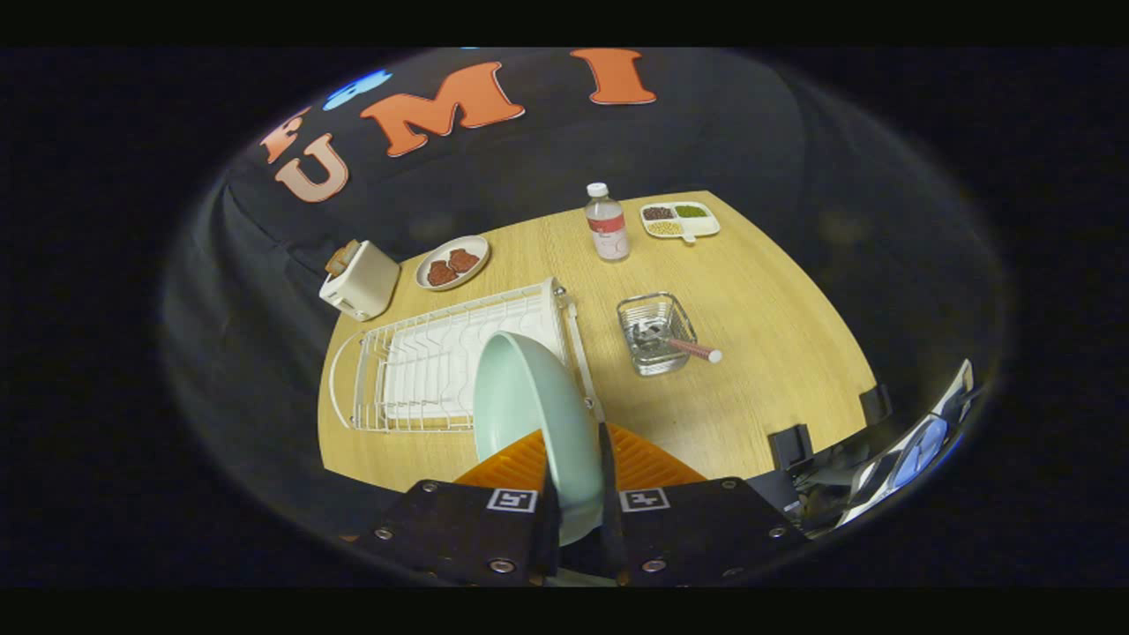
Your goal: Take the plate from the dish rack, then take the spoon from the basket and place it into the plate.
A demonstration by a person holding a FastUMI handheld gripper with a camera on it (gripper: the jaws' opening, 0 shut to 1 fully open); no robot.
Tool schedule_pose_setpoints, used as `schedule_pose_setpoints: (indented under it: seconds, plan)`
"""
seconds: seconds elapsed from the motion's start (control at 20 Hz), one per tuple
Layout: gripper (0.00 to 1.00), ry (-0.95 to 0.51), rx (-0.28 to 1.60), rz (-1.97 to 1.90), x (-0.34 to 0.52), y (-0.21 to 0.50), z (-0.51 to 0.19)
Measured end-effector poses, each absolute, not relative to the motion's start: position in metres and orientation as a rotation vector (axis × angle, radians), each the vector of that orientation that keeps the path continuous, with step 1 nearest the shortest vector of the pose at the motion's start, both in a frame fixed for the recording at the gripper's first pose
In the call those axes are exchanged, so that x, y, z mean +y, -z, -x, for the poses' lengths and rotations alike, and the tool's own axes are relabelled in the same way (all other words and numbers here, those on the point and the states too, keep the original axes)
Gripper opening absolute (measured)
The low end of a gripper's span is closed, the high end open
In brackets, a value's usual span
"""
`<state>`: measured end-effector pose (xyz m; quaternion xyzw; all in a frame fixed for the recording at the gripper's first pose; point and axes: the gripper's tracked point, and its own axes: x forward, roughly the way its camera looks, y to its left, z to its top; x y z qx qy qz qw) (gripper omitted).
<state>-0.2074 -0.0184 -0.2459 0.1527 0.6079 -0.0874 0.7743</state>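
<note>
A pale green plate point(529, 414) stands on edge between my fingers, lifted above the table. My gripper point(578, 481) is shut on its rim, with the orange fingers point(516, 463) pressing from both sides. Beyond the plate lies the white wire dish rack point(423, 362), which holds nothing else. To the right of the rack sits a small clear wire basket point(654, 335) with the spoon point(692, 348) in it. The spoon's red and white handle sticks out over the basket's right rim.
A white toaster point(360, 280) and a plate of brown food point(452, 263) stand behind the rack. A water bottle point(607, 222) and a divided snack tray point(679, 220) sit at the far side of the wooden table point(776, 317). Black clamps point(791, 445) grip the near edge.
</note>
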Motion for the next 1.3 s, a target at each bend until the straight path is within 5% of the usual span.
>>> schedule_pose_setpoints:
  seconds: [0.65,1.3]
  plan:
    - [0.19,0.077,1.379,-0.669,0.014,0.314,0.303]
    - [0.2,0.041,1.379,-0.932,0.05,0.401,0.313]
